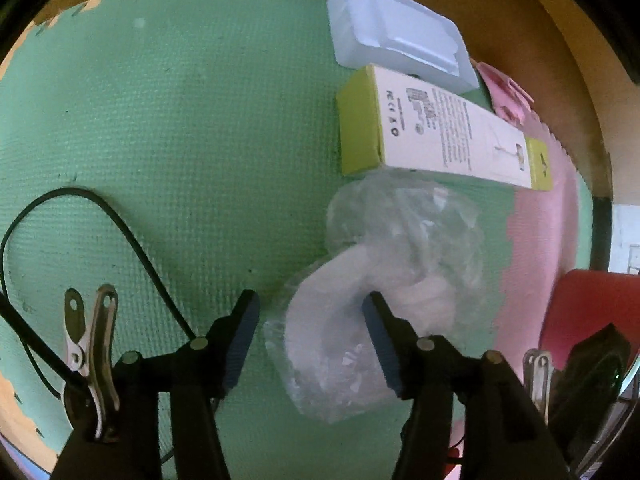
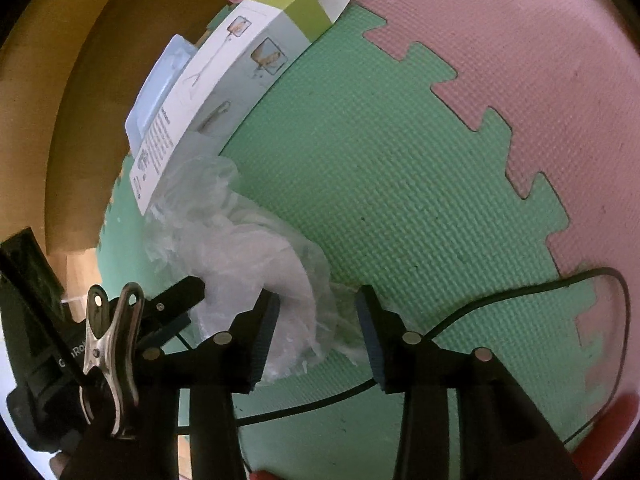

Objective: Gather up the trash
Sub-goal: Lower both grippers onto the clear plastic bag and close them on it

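clear crinkled plastic is what both tools are set over: a clear plastic bag (image 1: 372,280) with something white bundled inside, lying on the green foam mat (image 1: 160,120).

to take it well, i'd bite the bunched white middle rather than a loose clear edge, which looks likely to slide out, and keep clear of the black cable (image 1: 132,236) at the left so it isn't dragged along.

the left gripper (image 1: 312,316) stands well open and holds nothing; the bag's lower fold lies between its fingers, the right pad at the white bulge, though i can't tell if it touches.

right of that, the right gripper (image 2: 316,320) is partly open and also empty; the bag's frayed edge sits between its fingers, mostly by the left pad, with bare mat by the other.

beyond the bag, touching its far edge, lies a green-and-white carton (image 1: 432,136), and past it a white plastic tray (image 1: 396,36), both near the mat's edge.
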A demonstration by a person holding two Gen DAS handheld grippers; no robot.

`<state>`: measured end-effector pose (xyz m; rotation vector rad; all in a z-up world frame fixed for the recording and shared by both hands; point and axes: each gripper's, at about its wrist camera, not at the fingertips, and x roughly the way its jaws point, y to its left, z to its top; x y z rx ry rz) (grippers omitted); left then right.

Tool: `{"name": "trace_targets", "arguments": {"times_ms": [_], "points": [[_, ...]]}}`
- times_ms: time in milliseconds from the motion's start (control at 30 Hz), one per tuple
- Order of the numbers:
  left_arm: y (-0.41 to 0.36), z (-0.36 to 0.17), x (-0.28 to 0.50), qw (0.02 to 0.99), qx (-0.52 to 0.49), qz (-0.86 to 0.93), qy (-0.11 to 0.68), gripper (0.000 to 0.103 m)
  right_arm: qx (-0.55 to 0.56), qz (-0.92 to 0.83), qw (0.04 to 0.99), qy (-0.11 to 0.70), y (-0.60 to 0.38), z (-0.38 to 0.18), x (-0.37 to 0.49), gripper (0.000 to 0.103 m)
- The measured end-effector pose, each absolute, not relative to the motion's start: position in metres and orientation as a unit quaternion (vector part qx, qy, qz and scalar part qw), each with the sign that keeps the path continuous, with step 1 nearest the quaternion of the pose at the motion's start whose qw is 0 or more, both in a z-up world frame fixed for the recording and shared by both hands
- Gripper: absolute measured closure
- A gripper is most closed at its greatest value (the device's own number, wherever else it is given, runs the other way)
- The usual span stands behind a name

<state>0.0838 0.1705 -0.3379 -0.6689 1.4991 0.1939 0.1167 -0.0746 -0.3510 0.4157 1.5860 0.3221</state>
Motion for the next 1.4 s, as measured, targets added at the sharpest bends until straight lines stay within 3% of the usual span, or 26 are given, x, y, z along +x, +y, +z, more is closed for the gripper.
{"name": "trace_targets", "arguments": {"times_ms": [167,300,333,367,400,500,567,767,967,1400], "points": [[0.161,-0.338,0.083,0.680,-0.291,0.075,0.669,0.033,0.178,0.141,0.678,0.699,-0.073,-0.349,0.116,0.061],[0.154,-0.342,0.087,0.674,-0.302,0.070,0.670,0.033,0.178,0.144,0.679,0.697,-0.067,-0.350,0.112,0.063],[0.153,-0.342,0.087,0.671,-0.310,0.066,0.670,0.039,0.178,0.146,0.680,0.697,-0.066,-0.350,0.112,0.066],[0.152,-0.341,0.086,0.670,-0.318,0.061,0.668,0.042,0.184,0.154,0.676,0.697,-0.065,-0.351,0.112,0.078],[0.151,-0.339,0.087,0.670,-0.315,0.061,0.670,0.044,0.196,0.159,0.670,0.698,-0.065,-0.353,0.112,0.082],[0.146,-0.334,0.088,0.679,-0.292,0.055,0.672,0.053,0.184,0.155,0.680,0.693,-0.063,-0.349,0.111,0.086],[0.146,-0.331,0.088,0.682,-0.286,0.059,0.671,0.066,0.171,0.160,0.686,0.689,-0.060,-0.344,0.110,0.093],[0.154,-0.321,0.080,0.681,-0.293,0.064,0.667,0.085,0.181,0.161,0.690,0.682,-0.062,-0.335,0.110,0.099],[0.164,-0.302,0.077,0.688,-0.303,0.055,0.657,0.091,0.194,0.178,0.689,0.675,-0.073,-0.321,0.110,0.101],[0.148,-0.227,0.064,0.723,-0.285,0.030,0.628,0.093,0.201,0.199,0.706,0.650,-0.100,-0.261,0.105,0.101]]}}
